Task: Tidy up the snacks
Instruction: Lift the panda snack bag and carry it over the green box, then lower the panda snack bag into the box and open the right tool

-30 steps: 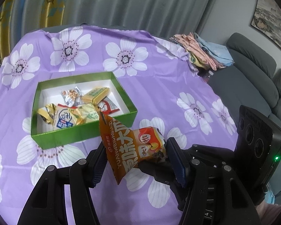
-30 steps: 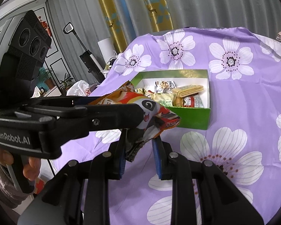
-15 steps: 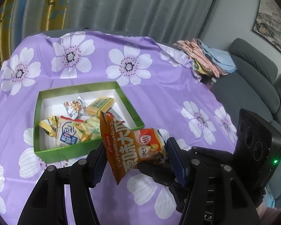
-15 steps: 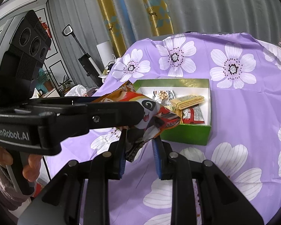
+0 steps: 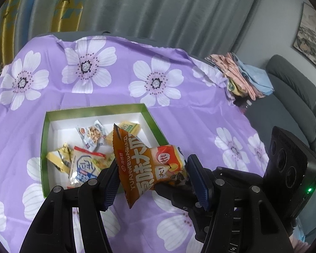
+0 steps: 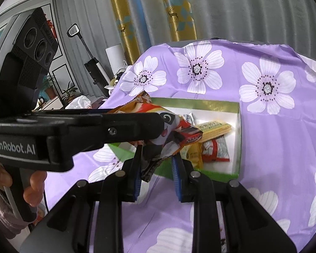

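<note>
Both grippers share one load: the orange snack bag (image 5: 149, 164) hangs in the air just short of the green box's near wall. The left gripper (image 5: 155, 181) has the bag's body between its pads, jaws about half spread and pressed on the puffed sides. The right gripper (image 6: 157, 166) is closed narrow on the crumpled tail end of the same bag (image 6: 168, 135).

Judgement: the step in hand is the carry to the green box (image 5: 155, 122), release not yet made. To do it well, bring the bag clear over the near wall before lowering; its lower corner hangs below the pads and could catch the rim. Let one gripper go first, probably the right on the tail, so the bag does not stretch or tear between the two. Aim for the white floor at the back and right side, which looks barest.

Contents already in the box: a peanut packet (image 5: 92, 132), a yellow wafer pack (image 5: 129, 127), a gold wrapper (image 5: 59, 156), a white-and-blue packet (image 5: 84, 168), and a red-and-white packet (image 6: 216, 149) seen from the right wrist. The near-left part is crowded; dropping there would pile things up.

Around: purple floral cloth (image 5: 179, 109) covers the surface, loose and wrinkled, so the light box may slide if nudged. Folded clothes (image 5: 242, 78) lie at the far edge, well apart. A grey sofa (image 5: 295, 97) stands beyond. Nothing else blocks the path.
</note>
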{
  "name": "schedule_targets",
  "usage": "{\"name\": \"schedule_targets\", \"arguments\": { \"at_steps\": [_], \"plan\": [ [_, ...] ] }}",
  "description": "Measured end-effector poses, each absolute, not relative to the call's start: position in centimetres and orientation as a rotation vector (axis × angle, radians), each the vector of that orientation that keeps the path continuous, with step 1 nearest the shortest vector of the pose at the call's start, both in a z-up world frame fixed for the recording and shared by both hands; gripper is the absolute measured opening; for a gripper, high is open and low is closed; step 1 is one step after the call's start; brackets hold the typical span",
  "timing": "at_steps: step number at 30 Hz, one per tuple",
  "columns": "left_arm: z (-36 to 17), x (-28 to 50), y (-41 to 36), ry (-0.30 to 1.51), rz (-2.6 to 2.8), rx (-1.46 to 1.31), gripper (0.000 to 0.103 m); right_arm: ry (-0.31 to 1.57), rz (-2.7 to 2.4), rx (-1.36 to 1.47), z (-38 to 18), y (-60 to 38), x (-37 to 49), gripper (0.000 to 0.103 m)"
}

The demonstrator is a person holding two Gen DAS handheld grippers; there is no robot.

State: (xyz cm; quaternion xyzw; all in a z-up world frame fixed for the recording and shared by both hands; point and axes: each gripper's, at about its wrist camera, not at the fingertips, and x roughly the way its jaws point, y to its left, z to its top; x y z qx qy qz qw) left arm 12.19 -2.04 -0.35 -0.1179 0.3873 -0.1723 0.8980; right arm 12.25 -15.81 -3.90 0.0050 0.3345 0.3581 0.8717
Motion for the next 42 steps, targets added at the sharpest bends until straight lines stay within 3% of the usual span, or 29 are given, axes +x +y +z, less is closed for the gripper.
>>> {"name": "schedule_targets", "arguments": {
  "at_steps": [7, 17, 42],
  "plan": [
    [-0.6, 15.5, -0.5, 0.818, -0.363, -0.271, 0.061, 0.709, 0.743, -0.001, -4.1, -14.7, 15.5, 0.026],
    [-4.9, 18.3, -0.1, 0.902, -0.326, -0.315, 0.061, 0.803, 0.735, -0.017, -7.8, -13.8, 18.1, 0.026],
    [-8.0, 19.9, -0.5, 0.962, -0.305, -0.286, 0.062, 0.876, 0.717, -0.049, -10.5, -13.2, 20.1, 0.027]
  ]
}}
